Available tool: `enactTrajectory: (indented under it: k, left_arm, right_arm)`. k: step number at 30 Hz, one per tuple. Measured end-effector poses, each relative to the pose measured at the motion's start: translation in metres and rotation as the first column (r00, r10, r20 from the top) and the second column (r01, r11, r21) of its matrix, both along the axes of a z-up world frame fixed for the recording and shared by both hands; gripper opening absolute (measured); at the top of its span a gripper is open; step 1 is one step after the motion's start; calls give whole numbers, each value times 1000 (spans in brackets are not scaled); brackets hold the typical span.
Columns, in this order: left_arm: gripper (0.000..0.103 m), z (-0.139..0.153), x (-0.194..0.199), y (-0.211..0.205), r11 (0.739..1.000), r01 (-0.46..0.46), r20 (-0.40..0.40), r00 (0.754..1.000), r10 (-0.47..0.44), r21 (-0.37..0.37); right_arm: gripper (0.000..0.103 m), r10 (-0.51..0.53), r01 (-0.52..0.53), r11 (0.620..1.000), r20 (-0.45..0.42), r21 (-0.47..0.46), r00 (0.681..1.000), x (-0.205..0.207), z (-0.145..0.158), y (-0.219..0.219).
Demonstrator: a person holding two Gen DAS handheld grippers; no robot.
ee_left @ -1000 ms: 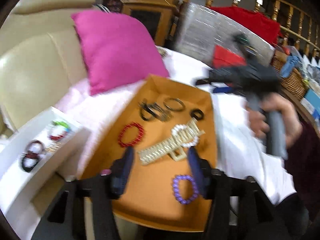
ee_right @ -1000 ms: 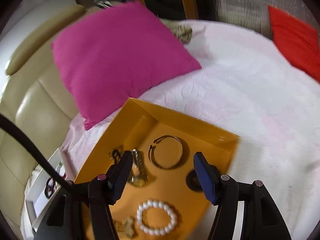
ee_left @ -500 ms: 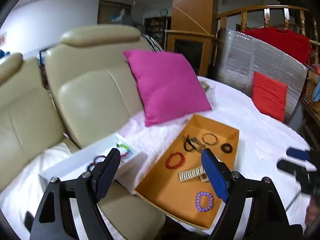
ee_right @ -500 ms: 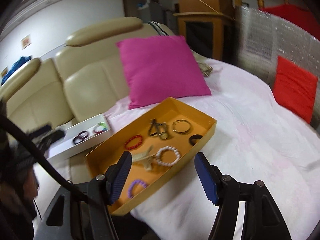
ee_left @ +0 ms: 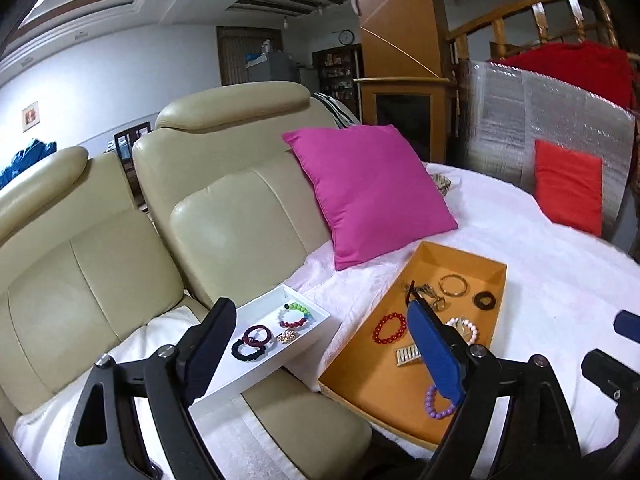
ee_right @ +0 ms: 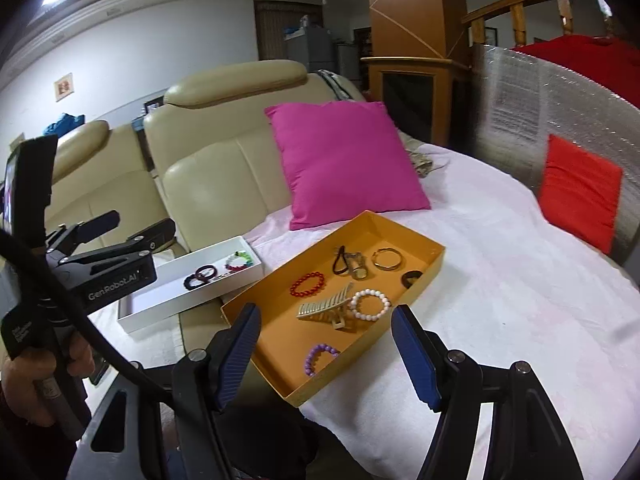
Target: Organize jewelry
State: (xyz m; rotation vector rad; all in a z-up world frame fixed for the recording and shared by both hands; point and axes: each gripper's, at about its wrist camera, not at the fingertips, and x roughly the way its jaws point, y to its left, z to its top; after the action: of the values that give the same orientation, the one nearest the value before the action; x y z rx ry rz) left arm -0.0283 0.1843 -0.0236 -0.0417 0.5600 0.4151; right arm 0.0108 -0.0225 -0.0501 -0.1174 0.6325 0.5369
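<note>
Hiding part of orange tray [ee_left: 460, 258]: left gripper [ee_left: 320, 354], jaws just opened wide, empty; right gripper [ee_right: 326, 354] jaws apart, empty.

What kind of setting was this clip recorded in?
Most likely a home living room: a cream leather sofa with a pink cushion, a wall clock and cabinets behind. Jewelry lies in an orange tray and a white tray on a white cloth.
</note>
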Motion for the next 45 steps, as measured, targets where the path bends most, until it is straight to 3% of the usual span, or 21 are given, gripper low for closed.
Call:
enactTrajectory:
  k: [7, 16, 28, 45]
  left_arm:
    - [89, -1, 1, -2, 997, -2, 39, 999, 5, -74]
    - [93, -5, 0, -12, 999, -24, 39, 999, 25, -22]
    - [95, -7, -2, -26, 1000, -3, 56, 998, 3, -1]
    - [95, -30, 23, -25, 1000, 30, 0, 1000, -30, -6]
  right_arm:
    - [71, -105, 112, 991, 97, -67, 990, -10, 4, -1]
    - [71, -177, 191, 978, 154, -82, 972, -13, 4, -5]
    - [71, -211, 224, 972, 155, -66, 965, -16, 0, -5]
    - [72, -231, 245, 965, 136, -96, 963, 11, -20, 4]
